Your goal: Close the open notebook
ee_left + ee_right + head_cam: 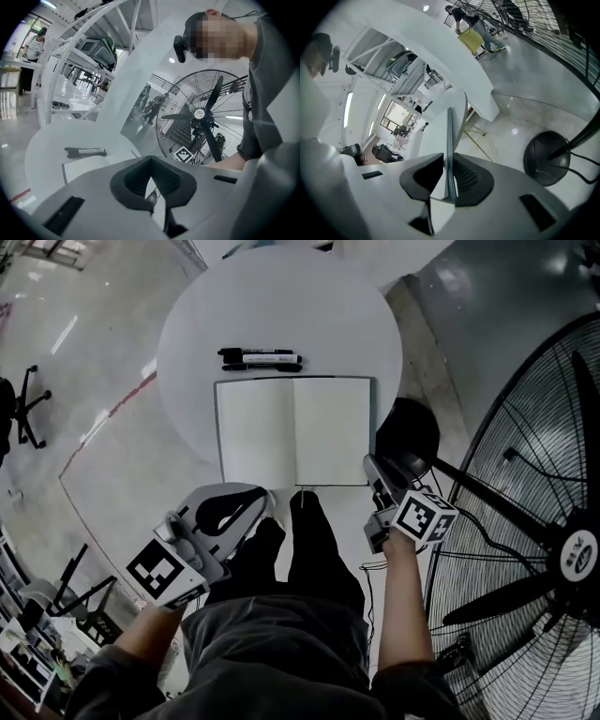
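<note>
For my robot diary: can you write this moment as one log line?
notebook: open on table | right gripper: shut on notebook's right edge | left gripper: shut, empty

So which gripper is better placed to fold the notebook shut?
Right. The right gripper is shut on the notebook at its right-hand edge, ready to fold it over; the left gripper sits short of it, empty.

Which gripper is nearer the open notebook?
Right. The right gripper has its fingers around the near right corner of the notebook; the left gripper sits just short of its near edge.
</note>
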`<state>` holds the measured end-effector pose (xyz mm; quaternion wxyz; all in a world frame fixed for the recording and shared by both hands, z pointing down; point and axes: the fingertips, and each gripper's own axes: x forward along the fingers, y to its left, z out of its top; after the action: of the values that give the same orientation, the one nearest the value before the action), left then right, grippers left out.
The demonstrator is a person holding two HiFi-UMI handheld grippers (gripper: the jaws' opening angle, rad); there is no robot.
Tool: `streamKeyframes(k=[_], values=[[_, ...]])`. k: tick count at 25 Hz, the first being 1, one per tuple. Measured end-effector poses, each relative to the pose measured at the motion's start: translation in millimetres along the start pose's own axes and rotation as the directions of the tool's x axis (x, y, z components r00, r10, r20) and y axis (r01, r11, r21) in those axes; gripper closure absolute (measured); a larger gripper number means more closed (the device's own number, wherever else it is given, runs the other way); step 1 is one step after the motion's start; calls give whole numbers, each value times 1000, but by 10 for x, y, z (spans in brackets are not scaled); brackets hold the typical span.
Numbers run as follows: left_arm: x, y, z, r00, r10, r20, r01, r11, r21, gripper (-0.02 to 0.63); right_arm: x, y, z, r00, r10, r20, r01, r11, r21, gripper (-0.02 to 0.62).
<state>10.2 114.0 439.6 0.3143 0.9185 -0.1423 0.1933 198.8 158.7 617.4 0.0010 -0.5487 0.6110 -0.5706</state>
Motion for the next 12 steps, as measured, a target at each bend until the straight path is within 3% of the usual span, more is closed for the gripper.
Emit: streamKeyframes(k=[12], values=[[-339,-104,244,994,3,111,-9,999,50,598,-232,472,168,999,9,36,-5,993,-114,552]])
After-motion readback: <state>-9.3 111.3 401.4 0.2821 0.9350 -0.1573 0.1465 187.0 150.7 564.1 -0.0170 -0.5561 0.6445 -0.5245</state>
